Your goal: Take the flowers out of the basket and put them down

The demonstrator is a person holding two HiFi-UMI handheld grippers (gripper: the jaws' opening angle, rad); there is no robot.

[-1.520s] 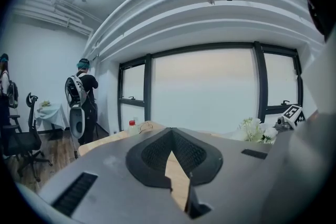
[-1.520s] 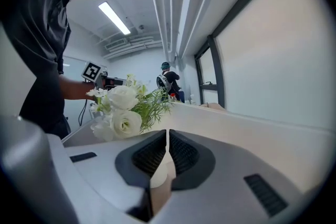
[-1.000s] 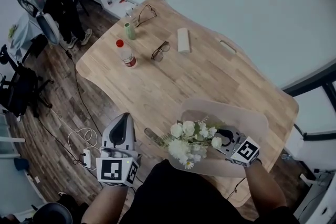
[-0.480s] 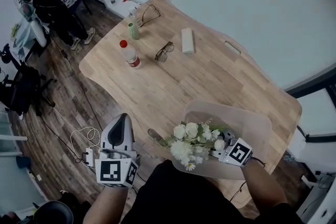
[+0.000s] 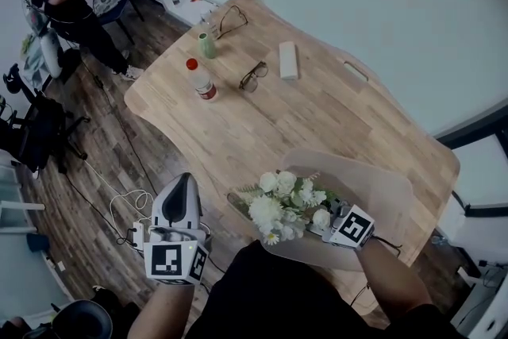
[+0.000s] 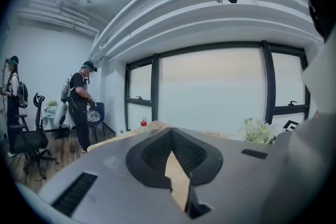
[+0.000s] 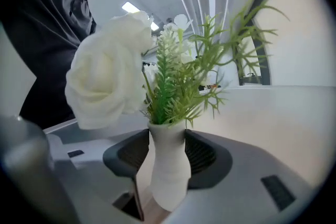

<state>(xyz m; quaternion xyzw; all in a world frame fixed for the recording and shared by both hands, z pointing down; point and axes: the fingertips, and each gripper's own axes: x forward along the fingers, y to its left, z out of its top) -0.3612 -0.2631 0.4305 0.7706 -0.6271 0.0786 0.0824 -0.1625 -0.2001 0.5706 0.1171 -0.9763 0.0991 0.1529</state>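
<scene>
Right gripper view: the right gripper (image 7: 167, 157) has its jaws pinching the flowers (image 5: 282, 202) by their white vase (image 7: 169, 176), over the basket (image 5: 373, 171) at its 9 o'clock side. I judge the top-heavy blooms could swivel it loose. The left gripper (image 6: 176, 170) has its jaws pressed together.

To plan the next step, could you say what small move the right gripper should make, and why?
Probably carry the flowers left, past the basket rim, toward bare table: the right gripper is shut on their stem, and they hang over the basket's edge.
</scene>
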